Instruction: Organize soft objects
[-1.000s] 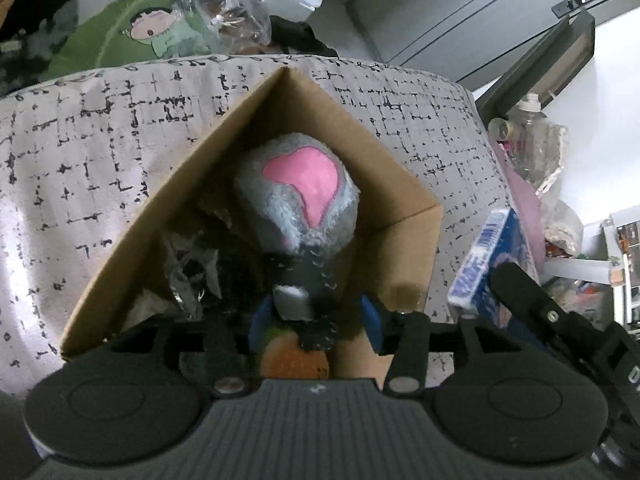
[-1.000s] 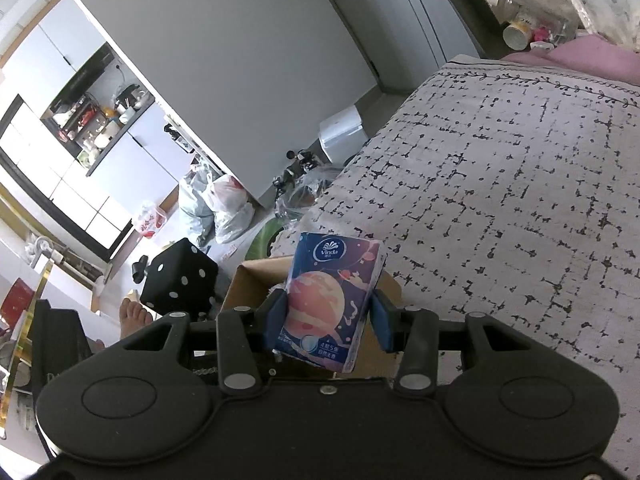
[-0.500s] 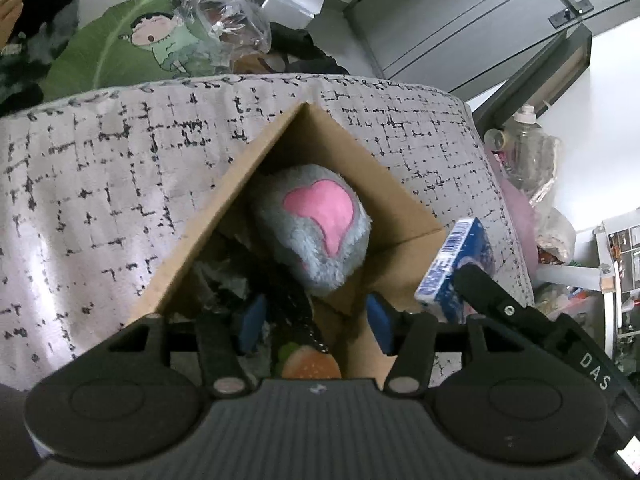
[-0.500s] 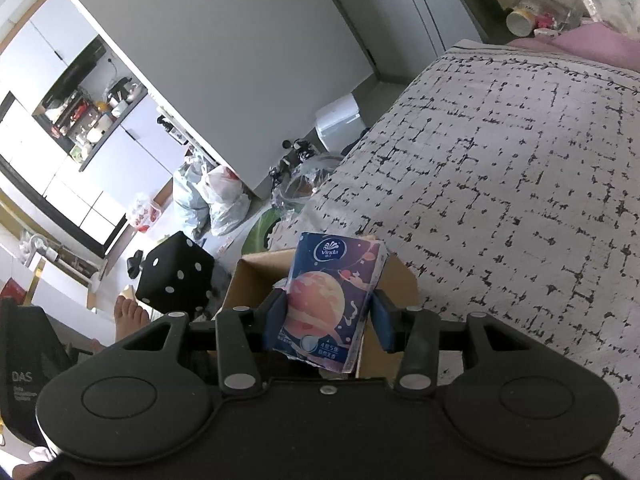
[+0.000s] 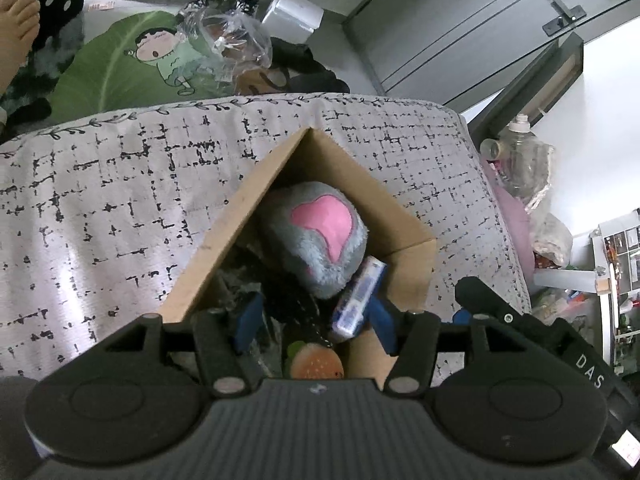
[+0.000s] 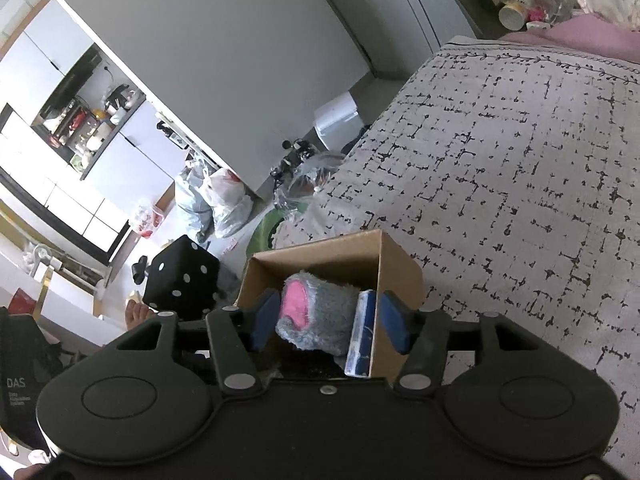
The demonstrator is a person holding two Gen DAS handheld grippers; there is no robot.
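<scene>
A brown cardboard box [image 5: 248, 216] [image 6: 396, 268] stands on the patterned grey bed cover [image 5: 100, 184]. Inside lie a grey plush with a pink patch [image 5: 320, 236] [image 6: 316, 316], a blue tissue pack [image 5: 360, 296] [image 6: 362, 332] standing on edge against the box wall, a burger-shaped toy [image 5: 316, 364] and dark soft items. My left gripper [image 5: 312, 320] is open above the box's near side. My right gripper [image 6: 328, 322] is open, its fingers either side of the plush and tissue pack, gripping neither.
The bed edge drops to a floor with a green leaf cushion [image 5: 132, 64], plastic bags [image 5: 228, 40] and a black dice cushion [image 6: 180, 276]. A person's foot [image 5: 16, 24] is at the left. Bottles and clutter [image 5: 520, 160] stand right of the bed.
My right gripper moved over the box, opened and let go of the tissue pack, which now lies in the box. My left gripper released the grey plush and drew back.
</scene>
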